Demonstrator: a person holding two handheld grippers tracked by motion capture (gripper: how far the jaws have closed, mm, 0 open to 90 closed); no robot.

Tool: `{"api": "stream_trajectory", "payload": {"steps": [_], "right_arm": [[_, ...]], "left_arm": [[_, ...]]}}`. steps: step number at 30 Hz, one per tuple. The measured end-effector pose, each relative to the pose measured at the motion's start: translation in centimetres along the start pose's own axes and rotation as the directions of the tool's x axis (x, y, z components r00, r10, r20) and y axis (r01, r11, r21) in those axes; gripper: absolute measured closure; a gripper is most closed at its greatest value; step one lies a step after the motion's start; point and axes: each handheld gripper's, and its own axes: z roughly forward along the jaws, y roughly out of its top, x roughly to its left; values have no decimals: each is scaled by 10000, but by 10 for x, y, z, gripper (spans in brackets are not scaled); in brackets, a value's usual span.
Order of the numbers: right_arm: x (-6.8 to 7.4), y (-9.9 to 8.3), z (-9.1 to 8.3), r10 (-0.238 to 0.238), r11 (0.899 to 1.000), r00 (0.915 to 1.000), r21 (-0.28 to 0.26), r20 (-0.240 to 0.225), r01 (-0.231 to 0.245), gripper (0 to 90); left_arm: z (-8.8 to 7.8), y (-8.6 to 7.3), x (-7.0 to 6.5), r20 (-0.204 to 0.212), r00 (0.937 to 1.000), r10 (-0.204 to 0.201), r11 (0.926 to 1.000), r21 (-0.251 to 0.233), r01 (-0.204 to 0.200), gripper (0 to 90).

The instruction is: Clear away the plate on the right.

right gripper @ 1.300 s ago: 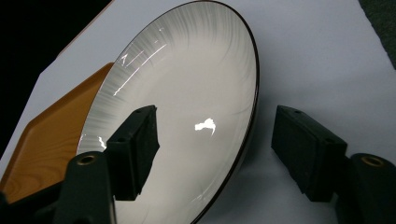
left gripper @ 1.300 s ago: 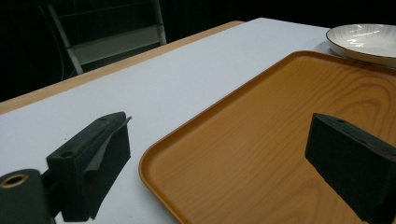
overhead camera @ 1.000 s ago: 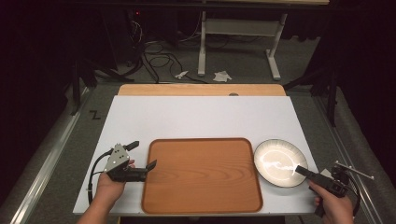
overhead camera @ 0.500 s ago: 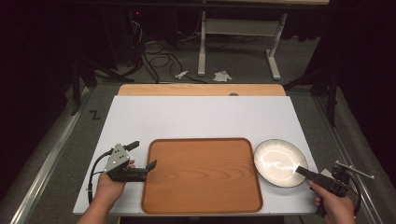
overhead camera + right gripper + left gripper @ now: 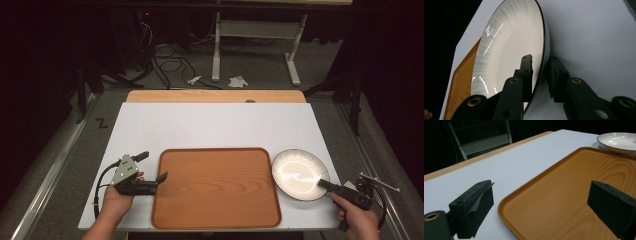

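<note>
Lying on the white table (image 5: 215, 125), your wooden tray (image 5: 216, 186) sits bare, nothing loaded on it. Just beside its right edge rests the white plate (image 5: 300, 174), also bare. Your right gripper (image 5: 540, 72) has its jaws just closing on the plate's near rim, one inside and one outside. Your left gripper (image 5: 541, 205) holds wide open, straddling the tray's left corner, gripping nothing.

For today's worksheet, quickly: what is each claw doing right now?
Left claw: open, jaws either side of the wooden tray's edge, not gripping.
Right claw: jaws just closing on the white plate's rim.
</note>
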Motion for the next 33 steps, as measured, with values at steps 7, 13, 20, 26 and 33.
{"api": "stream_trajectory", "payload": {"steps": [7, 13, 20, 26, 33], "right_arm": [[1, 2, 1, 293, 9995, 9996, 87, 32, -294, 814], [3, 5, 4, 398, 9992, 9992, 58, 41, -399, 851], [2, 9, 3, 248, 9996, 9997, -145, -84, -249, 852], [3, 14, -3, 205, 9984, 9998, -534, -12, -205, 848], [11, 19, -2, -136, 9975, 9990, -694, -435, 106, 850]], "left_arm": [[-1, 0, 0, 0, 10000, 48, 10000, -1, -48, 72], [-4, -1, 0, -16, 10000, 72, 10000, 20, -72, 72], [-10, -1, 1, -151, 9999, 60, 10000, -6, -60, 72], [-15, -4, 2, -304, 9995, -30, 10000, -60, 28, 72], [-21, -6, 3, -455, 9989, -62, 10000, -77, 59, 66]]}}
